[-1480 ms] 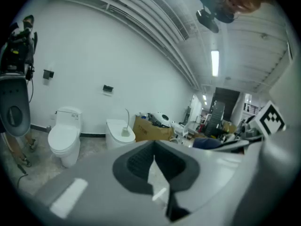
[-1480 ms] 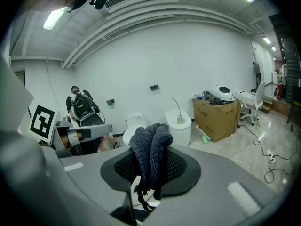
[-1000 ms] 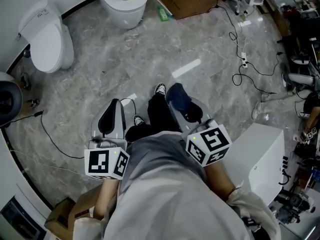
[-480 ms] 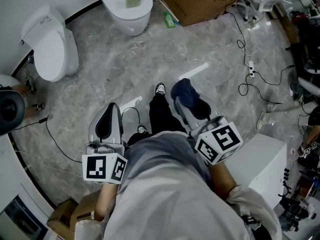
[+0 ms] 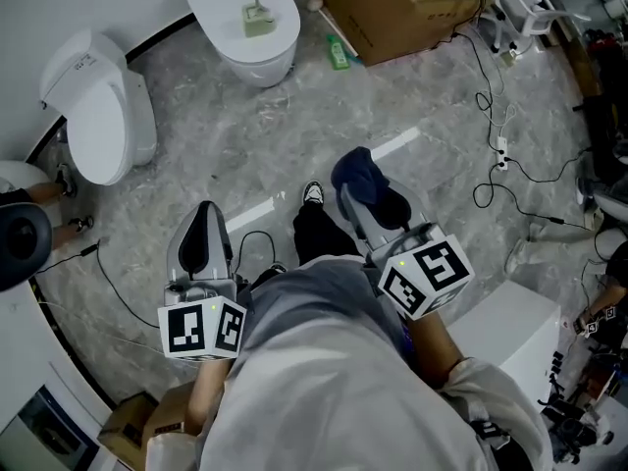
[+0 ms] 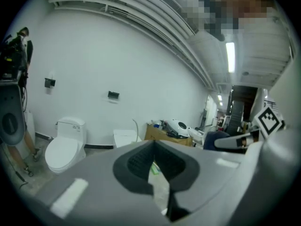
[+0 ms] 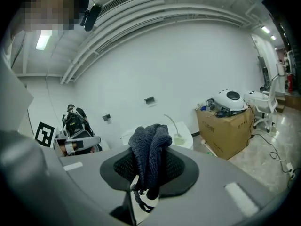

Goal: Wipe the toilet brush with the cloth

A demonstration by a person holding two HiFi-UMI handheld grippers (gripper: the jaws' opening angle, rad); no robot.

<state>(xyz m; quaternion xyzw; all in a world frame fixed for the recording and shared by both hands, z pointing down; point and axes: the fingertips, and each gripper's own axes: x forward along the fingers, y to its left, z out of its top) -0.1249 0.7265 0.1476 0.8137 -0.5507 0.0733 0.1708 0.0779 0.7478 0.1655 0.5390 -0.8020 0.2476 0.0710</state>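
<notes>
The toilet brush [image 5: 257, 18], pale green head with a thin curved white handle, lies on the closed lid of a white toilet [image 5: 235, 52] far ahead; it also shows in the right gripper view as the brush [image 7: 177, 136]. My right gripper [image 5: 361, 196] is shut on a dark blue knitted cloth [image 5: 355, 177], which drapes over its jaws, seen close as the cloth [image 7: 149, 149]. My left gripper [image 5: 205, 216] is held at waist height on the left, shut with nothing between its pads [image 6: 141, 160]. Both grippers are well short of the brush.
A second white toilet [image 5: 96, 116] stands at the left wall. A cardboard box [image 5: 392, 3] and a green bottle [image 5: 340, 52] lie right of the brush's toilet. Cables and a power strip [image 5: 500, 147] cross the floor on the right. A white cabinet [image 5: 515, 327] stands near my right side.
Both toilets and the box have slid lower and closer in the head view. Both grippers stay in front of the body, the right one still holding the cloth.
</notes>
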